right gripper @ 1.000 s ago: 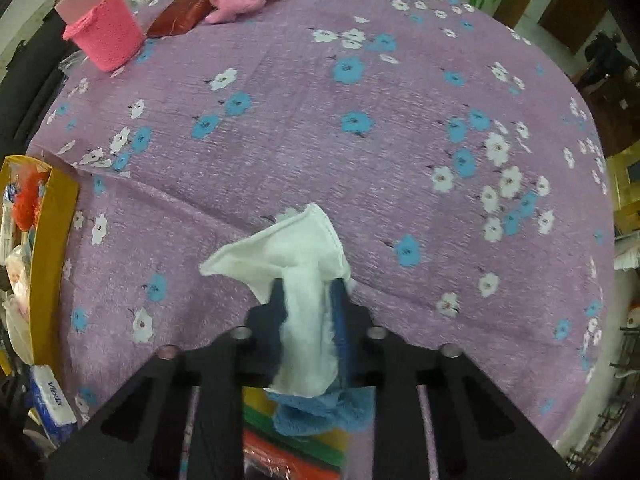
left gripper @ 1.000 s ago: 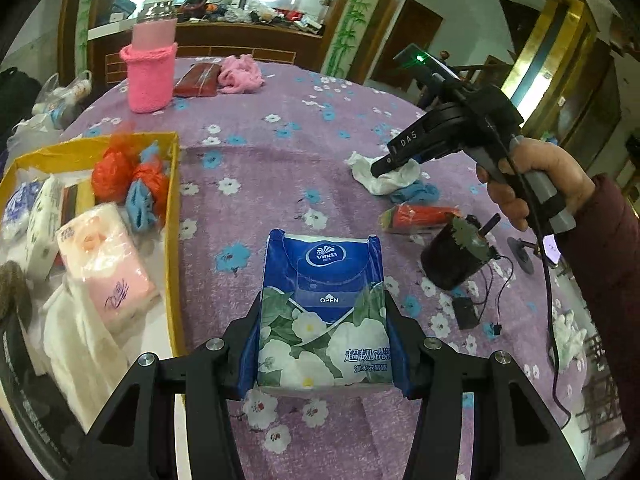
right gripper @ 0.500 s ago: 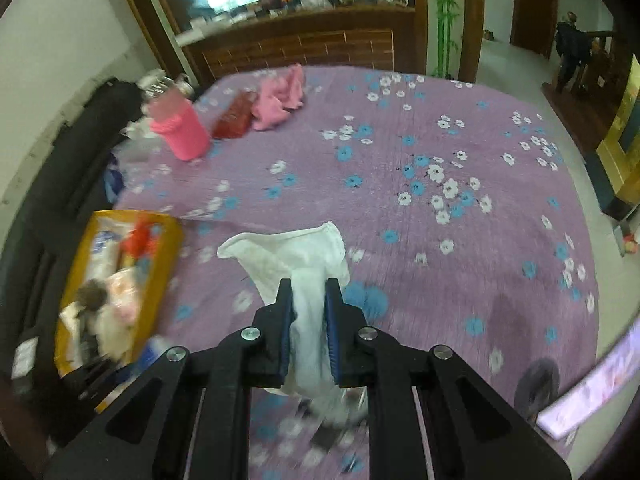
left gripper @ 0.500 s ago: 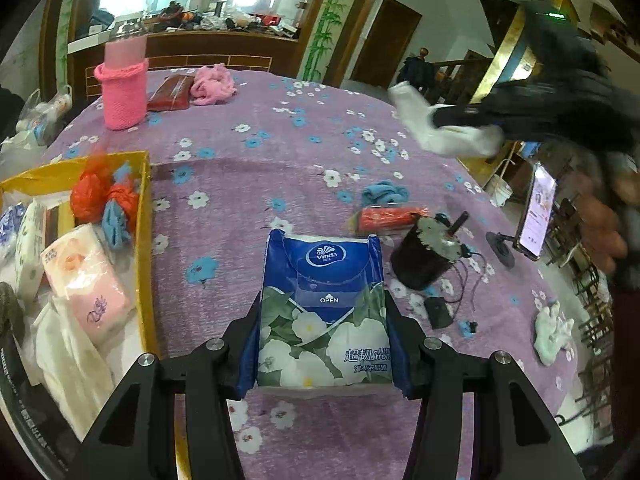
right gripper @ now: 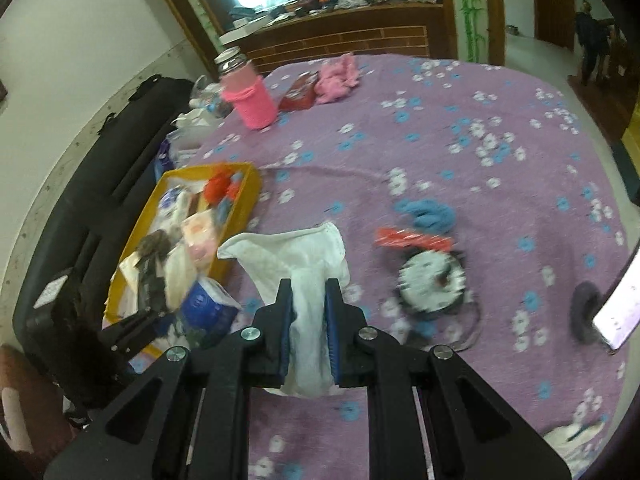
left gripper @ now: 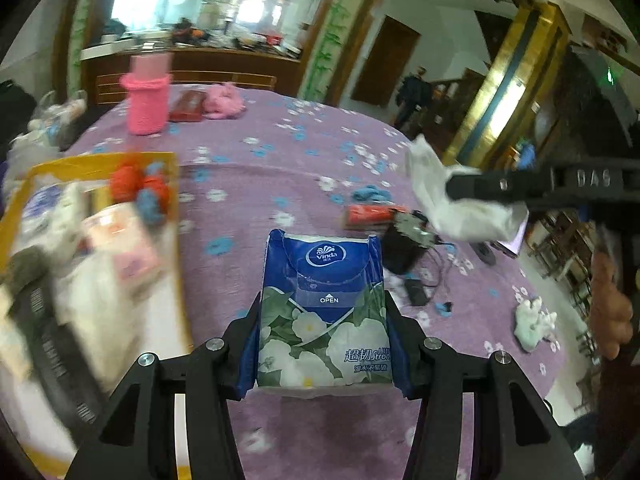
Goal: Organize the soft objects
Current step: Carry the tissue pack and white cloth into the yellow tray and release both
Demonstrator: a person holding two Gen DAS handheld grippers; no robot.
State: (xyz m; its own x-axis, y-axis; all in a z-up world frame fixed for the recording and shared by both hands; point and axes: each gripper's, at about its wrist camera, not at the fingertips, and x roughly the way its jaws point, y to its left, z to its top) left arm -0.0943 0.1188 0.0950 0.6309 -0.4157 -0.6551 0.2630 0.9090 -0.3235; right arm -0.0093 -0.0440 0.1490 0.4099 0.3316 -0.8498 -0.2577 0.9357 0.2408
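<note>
White cloth (right gripper: 308, 264): pinched in my right gripper (right gripper: 308, 312), held above the purple tablecloth (right gripper: 440, 160).
Tissue pack (left gripper: 326, 312): clamped in my left gripper (left gripper: 324, 344), beside the yellow tray (left gripper: 176, 200).
Tray: blurred, apparently holds soft items.

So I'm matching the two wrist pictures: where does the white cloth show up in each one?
Left wrist view: the white cloth is at the right, pinched in the right gripper, above the table.
Right wrist view: the white cloth is at lower centre, between that gripper's jaws.
Shared landmark: the yellow tray, left of the cloth in both.
</note>
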